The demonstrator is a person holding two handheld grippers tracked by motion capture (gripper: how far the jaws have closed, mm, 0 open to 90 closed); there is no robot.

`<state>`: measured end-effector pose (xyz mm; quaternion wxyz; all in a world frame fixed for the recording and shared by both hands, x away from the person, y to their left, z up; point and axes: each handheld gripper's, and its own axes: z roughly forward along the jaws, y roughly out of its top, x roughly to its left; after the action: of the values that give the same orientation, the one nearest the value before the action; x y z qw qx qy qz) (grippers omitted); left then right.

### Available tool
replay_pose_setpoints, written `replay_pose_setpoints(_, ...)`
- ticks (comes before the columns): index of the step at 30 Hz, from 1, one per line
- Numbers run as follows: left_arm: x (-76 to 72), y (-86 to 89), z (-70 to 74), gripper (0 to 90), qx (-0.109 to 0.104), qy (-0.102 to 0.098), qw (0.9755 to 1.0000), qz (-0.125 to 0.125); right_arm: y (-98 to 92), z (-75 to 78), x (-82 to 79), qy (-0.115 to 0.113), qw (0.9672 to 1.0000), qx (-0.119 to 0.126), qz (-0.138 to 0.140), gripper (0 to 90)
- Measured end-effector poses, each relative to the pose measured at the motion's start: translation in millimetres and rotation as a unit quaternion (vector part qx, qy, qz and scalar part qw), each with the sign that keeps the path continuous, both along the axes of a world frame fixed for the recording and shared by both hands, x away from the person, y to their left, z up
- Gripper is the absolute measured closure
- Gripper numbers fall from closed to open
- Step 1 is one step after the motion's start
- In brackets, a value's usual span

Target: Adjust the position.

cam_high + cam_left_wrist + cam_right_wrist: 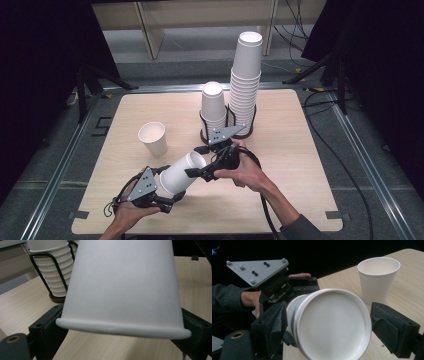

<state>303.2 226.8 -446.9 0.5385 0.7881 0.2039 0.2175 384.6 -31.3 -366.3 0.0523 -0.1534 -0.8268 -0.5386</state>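
A white paper cup [181, 174] lies on its side in the air above the front of the table, held between my two grippers. My left gripper [167, 189] is shut on its wide, rolled-rim end; in the left gripper view both black jaws press the cup [120, 285] just above the rim, with the left gripper [123, 316] centred on it. My right gripper [199, 161] stands open around the narrow base end. In the right gripper view the cup's flat bottom [332, 322] sits between the right gripper [329, 322] jaws, with a gap on the right side.
One upright empty cup [153, 138] [378, 277] stands left of centre on the wooden table [285, 165]. Behind the grippers, black wire holders carry a short cup stack [213, 107] [53, 272] and a tall cup stack [246, 80]. Cables trail off the right edge.
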Motion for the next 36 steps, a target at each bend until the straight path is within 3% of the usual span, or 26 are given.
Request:
replay_pose_setpoints(2, -0.9, -0.1, 0.5, 9.3, 0.011, 0.001, 0.9999, -0.006, -1.7, -0.3, 1.3, 0.001, 1.0000, -0.002, 0.004, 16.4)
replay_pose_setpoints(6, -1.8, -1.4, 0.7, 9.5, 0.010, 0.000, 0.9999, -0.008, -2.9, -2.2, 3.0, 0.004, 0.9999, -0.007, 0.007, 16.6)
replay_pose_setpoints(8, -1.9, -1.0, 1.1, 9.6, 0.011, -0.001, 0.9999, -0.009, -2.8, -2.9, 1.8, 0.017, 0.9997, -0.013, 0.009, 16.5)
replay_pose_setpoints(9, -1.7, -0.9, 1.1, 9.6, 0.011, -0.003, 0.9999, -0.010, -2.8, -3.4, 2.9, 0.010, 0.9998, -0.014, 0.013, 16.4)
replay_pose_setpoints(10, -1.8, -0.8, 1.3, 9.6, 0.010, -0.001, 0.9999, -0.011, -2.1, -4.1, 1.7, 0.024, 0.9995, -0.014, 0.018, 16.4)
replay_pose_setpoints(11, -1.7, -0.7, 1.4, 9.7, 0.011, -0.001, 0.9999, -0.011, -2.0, -4.8, 2.9, 0.014, 0.9995, -0.017, 0.022, 16.5)
replay_pose_setpoints(13, -1.7, -1.0, 1.2, 9.6, 0.009, -0.004, 0.9999, -0.014, -0.4, -6.5, 2.7, 0.018, 0.9993, -0.018, 0.028, 16.6)
replay_pose_setpoints(16, -2.6, -1.4, 1.6, 9.6, 0.017, -0.009, 0.9997, -0.014, 1.1, -9.0, 2.2, 0.031, 0.9986, -0.026, 0.035, 18.0)
replay_pose_setpoints(17, -3.1, -2.6, 0.9, 9.5, 0.010, -0.009, 0.9998, -0.013, 1.5, -10.0, 2.0, 0.041, 0.9981, -0.027, 0.038, 19.1)
replay_pose_setpoints(24, -2.9, -3.1, -0.4, 8.0, 0.014, -0.011, 0.9997, -0.018, 1.3, -12.5, 3.9, 0.056, 0.9971, -0.011, 0.051, 22.6)
replay_pose_setpoints(27, -2.2, -1.4, -2.4, 4.2, -0.007, -0.018, 0.9996, -0.022, 0.4, -12.1, 4.6, 0.057, 0.9971, -0.004, 0.051, 23.2)
replay_pose_setpoints(28, -2.2, -2.4, -3.4, 3.3, -0.027, -0.022, 0.9992, -0.021, 0.3, -11.8, 4.5, 0.063, 0.9968, 0.004, 0.049, 23.3)
replay_pose_setpoints(29, -3.0, -1.4, -2.3, 2.8, -0.032, -0.023, 0.9990, -0.020, -0.4, -11.0, 4.9, 0.064, 0.9967, 0.011, 0.050, 23.3)
replay_pose_setpoints(34, -3.6, 3.3, 2.3, 2.2, -0.080, -0.039, 0.9958, -0.019, -4.3, -6.4, 5.3, 0.079, 0.9948, 0.044, 0.048, 23.7)
replay_pose_setpoints(36, -4.1, 3.9, 3.2, 2.2, -0.095, -0.044, 0.9944, -0.014, -4.7, -5.5, 4.8, 0.086, 0.9941, 0.046, 0.048, 23.9)
